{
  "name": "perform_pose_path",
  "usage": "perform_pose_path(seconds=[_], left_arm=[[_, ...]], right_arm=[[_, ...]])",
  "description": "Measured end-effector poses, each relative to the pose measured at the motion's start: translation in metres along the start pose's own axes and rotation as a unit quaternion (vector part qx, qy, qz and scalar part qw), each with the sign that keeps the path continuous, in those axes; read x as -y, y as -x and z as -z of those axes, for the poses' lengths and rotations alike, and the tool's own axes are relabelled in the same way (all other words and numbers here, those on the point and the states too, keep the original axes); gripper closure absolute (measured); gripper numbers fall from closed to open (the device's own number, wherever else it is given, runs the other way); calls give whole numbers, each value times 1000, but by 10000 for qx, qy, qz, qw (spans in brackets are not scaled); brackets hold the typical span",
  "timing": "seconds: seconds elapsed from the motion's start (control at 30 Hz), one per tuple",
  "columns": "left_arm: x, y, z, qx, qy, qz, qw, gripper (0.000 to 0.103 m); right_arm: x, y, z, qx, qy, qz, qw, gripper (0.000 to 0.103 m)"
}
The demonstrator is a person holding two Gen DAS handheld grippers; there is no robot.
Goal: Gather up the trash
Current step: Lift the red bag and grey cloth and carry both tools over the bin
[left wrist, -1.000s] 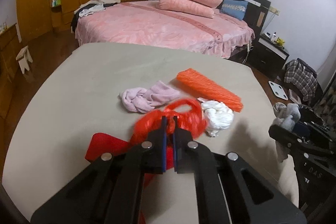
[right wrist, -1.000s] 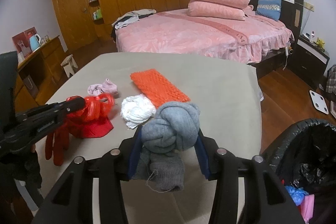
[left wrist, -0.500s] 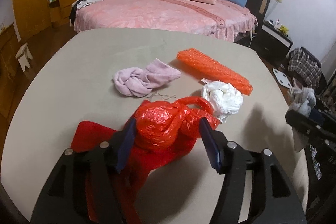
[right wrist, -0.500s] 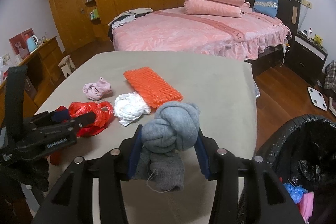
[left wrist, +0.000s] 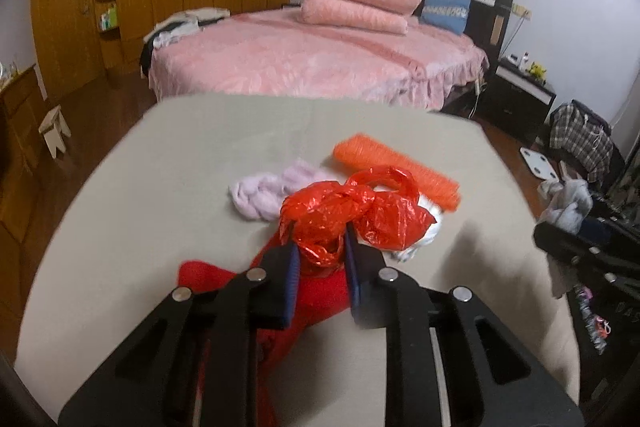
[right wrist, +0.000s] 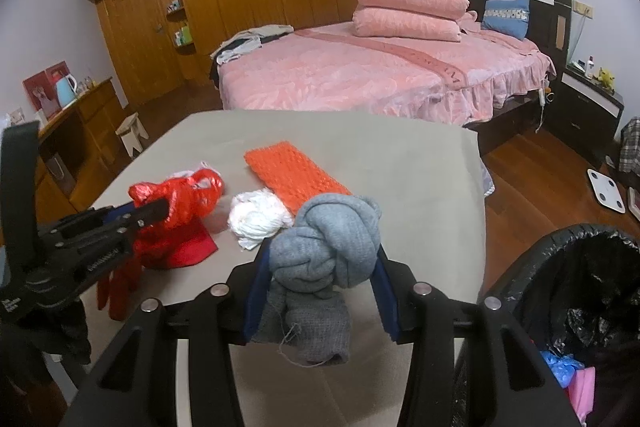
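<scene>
A: Nearest us, the left gripper (left wrist: 320,247) has just been closing, and its fingers (left wrist: 290,269) now pinch the crumpled red plastic bag (left wrist: 352,213), lifted a touch above the bench (left wrist: 168,187).

B: And the right gripper (right wrist: 320,279)? Its fingers (right wrist: 256,291) stand partly apart, clamped on a knotted grey sock (right wrist: 324,247), beside the black-lined trash bin (right wrist: 576,291) at the bench's right edge.

A: Under the bag, a red cloth (left wrist: 320,291) lies flat on the bench. Just beyond, a white wad (right wrist: 256,217) and a pale pink sock (left wrist: 268,189).

B: Farther still, the orange foam net (right wrist: 292,173), touching the white wad. Behind it all, the pink bed (right wrist: 360,75).
</scene>
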State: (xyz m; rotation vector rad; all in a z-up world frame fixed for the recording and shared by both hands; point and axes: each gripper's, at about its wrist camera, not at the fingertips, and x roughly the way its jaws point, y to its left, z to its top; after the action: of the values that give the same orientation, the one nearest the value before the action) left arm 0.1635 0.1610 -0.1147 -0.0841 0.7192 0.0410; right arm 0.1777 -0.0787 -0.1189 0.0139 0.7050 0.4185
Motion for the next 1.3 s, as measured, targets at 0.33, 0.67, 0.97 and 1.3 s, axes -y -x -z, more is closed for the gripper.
perform_pose_path(seconds=[0.33, 0.67, 0.97, 1.3], left_arm=[[26, 43, -14, 296, -157, 93, 9994, 84], [66, 69, -18, 493, -360, 478, 9970, 84], [121, 77, -15, 545, -659, 932, 9920, 84], [182, 78, -6, 543, -1067, 1437, 9823, 84]], right_arm=[[1, 44, -14, 384, 27, -85, 9992, 57], [20, 96, -16, 731, 52, 23, 9973, 57], [56, 139, -2, 915, -121, 362, 9951, 57], [107, 178, 17, 1039, -374, 877, 9900, 57]])
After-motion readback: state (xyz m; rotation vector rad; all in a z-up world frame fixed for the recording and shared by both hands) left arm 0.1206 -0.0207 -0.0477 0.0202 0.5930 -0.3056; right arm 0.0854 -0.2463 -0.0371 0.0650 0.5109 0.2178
